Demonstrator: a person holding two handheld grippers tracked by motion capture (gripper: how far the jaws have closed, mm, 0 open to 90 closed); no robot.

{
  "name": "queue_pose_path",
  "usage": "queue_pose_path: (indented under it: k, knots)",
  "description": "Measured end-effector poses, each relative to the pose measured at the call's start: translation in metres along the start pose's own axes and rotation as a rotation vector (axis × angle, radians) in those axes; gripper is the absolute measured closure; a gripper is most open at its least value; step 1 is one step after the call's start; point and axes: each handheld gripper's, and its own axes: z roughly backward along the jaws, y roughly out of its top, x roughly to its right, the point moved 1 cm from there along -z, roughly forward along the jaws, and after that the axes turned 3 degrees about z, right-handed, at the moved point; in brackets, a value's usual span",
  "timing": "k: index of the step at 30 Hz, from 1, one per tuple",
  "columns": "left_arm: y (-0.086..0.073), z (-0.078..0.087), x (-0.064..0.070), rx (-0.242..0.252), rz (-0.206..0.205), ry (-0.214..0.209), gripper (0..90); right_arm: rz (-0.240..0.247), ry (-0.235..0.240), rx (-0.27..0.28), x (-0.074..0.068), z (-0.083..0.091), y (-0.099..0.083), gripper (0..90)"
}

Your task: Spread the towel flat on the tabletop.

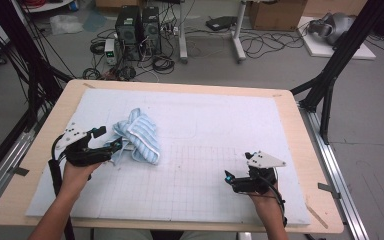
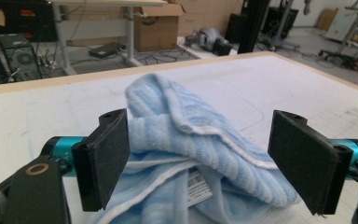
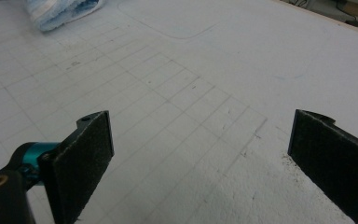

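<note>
- While the left tongs (image 2: 200,158) stand spread wide, their two black pads flank the near edge of the towel (image 2: 205,144); the left pad touches the cloth, the right pad stands just clear of it. Nothing is pinched yet.
- Right tongs (image 3: 200,163): spread wide and empty, hovering low over bare gridded mat at the right front of the worktop, well apart from the towel.
- Towel (image 1: 139,135): light blue, ribbed, white-hemmed, lying crumpled in a loose heap on the left half of the mat, just ahead of the left tongs (image 1: 111,140). A white care label (image 2: 196,186) shows between folds at the near side.
- Mat (image 1: 220,115): white foam sheet with faint pencilled grid, covering the wooden worktop (image 1: 300,130).
- Step in hand, as judged: taking hold of the towel's near edge with the left tongs.
- Handling advice: ease forward until a hem or corner sits fully between the pads, then press together on one layer if possible; a bite on the whole bunch would likely lift the heap as a lump. The right tongs (image 1: 237,181) should come across to take a second corner.
</note>
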Motion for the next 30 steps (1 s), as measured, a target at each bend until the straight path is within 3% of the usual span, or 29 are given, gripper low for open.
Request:
queue_pose_path:
  k: [2, 5, 6, 11, 13, 17, 18, 20, 21, 25, 27, 28, 30]
  knots:
    - [0.001, -0.012, 0.003, -0.046, -0.016, -0.001, 21.2, -0.004, -0.007, -0.007, 0.000, 0.000, -0.001, 5.8]
    - [0.002, -0.021, 0.004, -0.076, -0.020, 0.004, 21.5, -0.004, -0.010, -0.007, 0.000, 0.000, -0.001, 5.8]
    - [0.001, -0.031, 0.005, -0.105, -0.030, 0.022, 21.8, -0.003, -0.010, -0.006, 0.000, -0.001, -0.001, 5.8]
    - [0.002, -0.048, 0.009, -0.144, -0.058, 0.049, 25.8, -0.002, -0.013, -0.014, 0.001, -0.001, -0.003, 5.8]
    - [0.004, -0.055, 0.011, -0.156, -0.070, 0.050, 34.5, -0.008, -0.016, -0.012, 0.002, 0.000, -0.003, 5.8]
    - [0.005, -0.069, 0.015, -0.209, -0.110, 0.075, 60.2, -0.012, -0.024, -0.011, 0.003, 0.002, -0.005, 5.8]
    - [0.004, -0.073, 0.016, -0.235, -0.114, 0.067, 66.1, -0.015, -0.024, -0.014, 0.003, 0.003, -0.005, 5.8]
    - [0.004, -0.075, 0.017, -0.246, -0.121, 0.059, 79.5, -0.017, -0.026, -0.011, 0.003, 0.004, -0.005, 5.8]
    - [0.004, -0.077, 0.018, -0.248, -0.121, 0.053, 82.1, -0.021, -0.026, -0.010, 0.003, 0.004, -0.005, 5.8]
    - [0.013, -0.087, 0.031, -0.223, -0.095, -0.026, 83.4, -0.024, -0.025, -0.015, 0.003, 0.003, -0.006, 5.8]
    - [0.016, -0.089, 0.035, -0.217, -0.102, -0.038, 83.4, -0.026, -0.026, -0.015, 0.003, 0.003, -0.006, 5.8]
    - [0.023, -0.096, 0.043, -0.208, -0.105, -0.080, 83.4, -0.028, -0.024, -0.014, 0.003, 0.002, -0.006, 5.8]
    - [0.026, -0.101, 0.048, -0.207, -0.103, -0.095, 83.4, -0.026, -0.023, -0.014, 0.003, 0.001, -0.005, 5.8]
